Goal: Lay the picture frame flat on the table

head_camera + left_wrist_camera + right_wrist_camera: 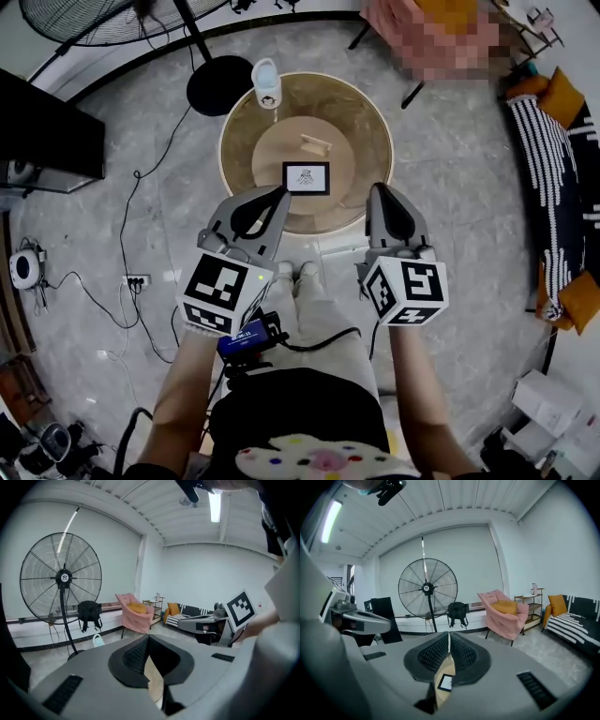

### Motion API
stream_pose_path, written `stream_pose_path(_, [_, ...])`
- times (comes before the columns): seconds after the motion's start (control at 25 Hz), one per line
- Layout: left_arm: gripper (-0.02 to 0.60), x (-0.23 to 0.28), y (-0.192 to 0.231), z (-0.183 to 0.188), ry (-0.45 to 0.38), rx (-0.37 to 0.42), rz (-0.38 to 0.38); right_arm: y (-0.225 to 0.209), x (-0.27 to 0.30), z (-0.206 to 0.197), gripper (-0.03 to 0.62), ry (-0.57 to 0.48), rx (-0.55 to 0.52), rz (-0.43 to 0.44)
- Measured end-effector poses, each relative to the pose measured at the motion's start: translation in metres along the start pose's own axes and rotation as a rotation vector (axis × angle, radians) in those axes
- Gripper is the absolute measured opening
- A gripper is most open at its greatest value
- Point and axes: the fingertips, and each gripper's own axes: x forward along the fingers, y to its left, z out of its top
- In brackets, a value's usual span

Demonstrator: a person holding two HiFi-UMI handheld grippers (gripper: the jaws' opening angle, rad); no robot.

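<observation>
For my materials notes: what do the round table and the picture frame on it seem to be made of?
Round table: probably wood or woven fibre, matte; tan top with a streaky darker outer ring. Picture frame: thin black border, plastic or painted wood, cannot tell; white sheet with a line drawing inside.

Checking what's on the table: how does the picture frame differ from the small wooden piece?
The picture frame is black-edged around a white picture; the wooden piece is plain pale wood. The picture frame looks larger than the wooden piece. The wooden piece sits nearer the middle than the picture frame. Both rest on the round table.
</observation>
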Motion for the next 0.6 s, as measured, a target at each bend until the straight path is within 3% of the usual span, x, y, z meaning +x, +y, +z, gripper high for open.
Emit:
stream_pose_path(0.28, [0.017,-0.027,-0.004,0.038,-0.055,0.052,0.006,0.014,-0.025,0.045,0.040,-0.077,-0.036,0.024])
stream_pose_path(0.6, [0.016,-0.058,0.006,0.064,-0.118,0.061,0.045,0.029,-0.050,0.064,0.040,-0.109,-0.098,0.073])
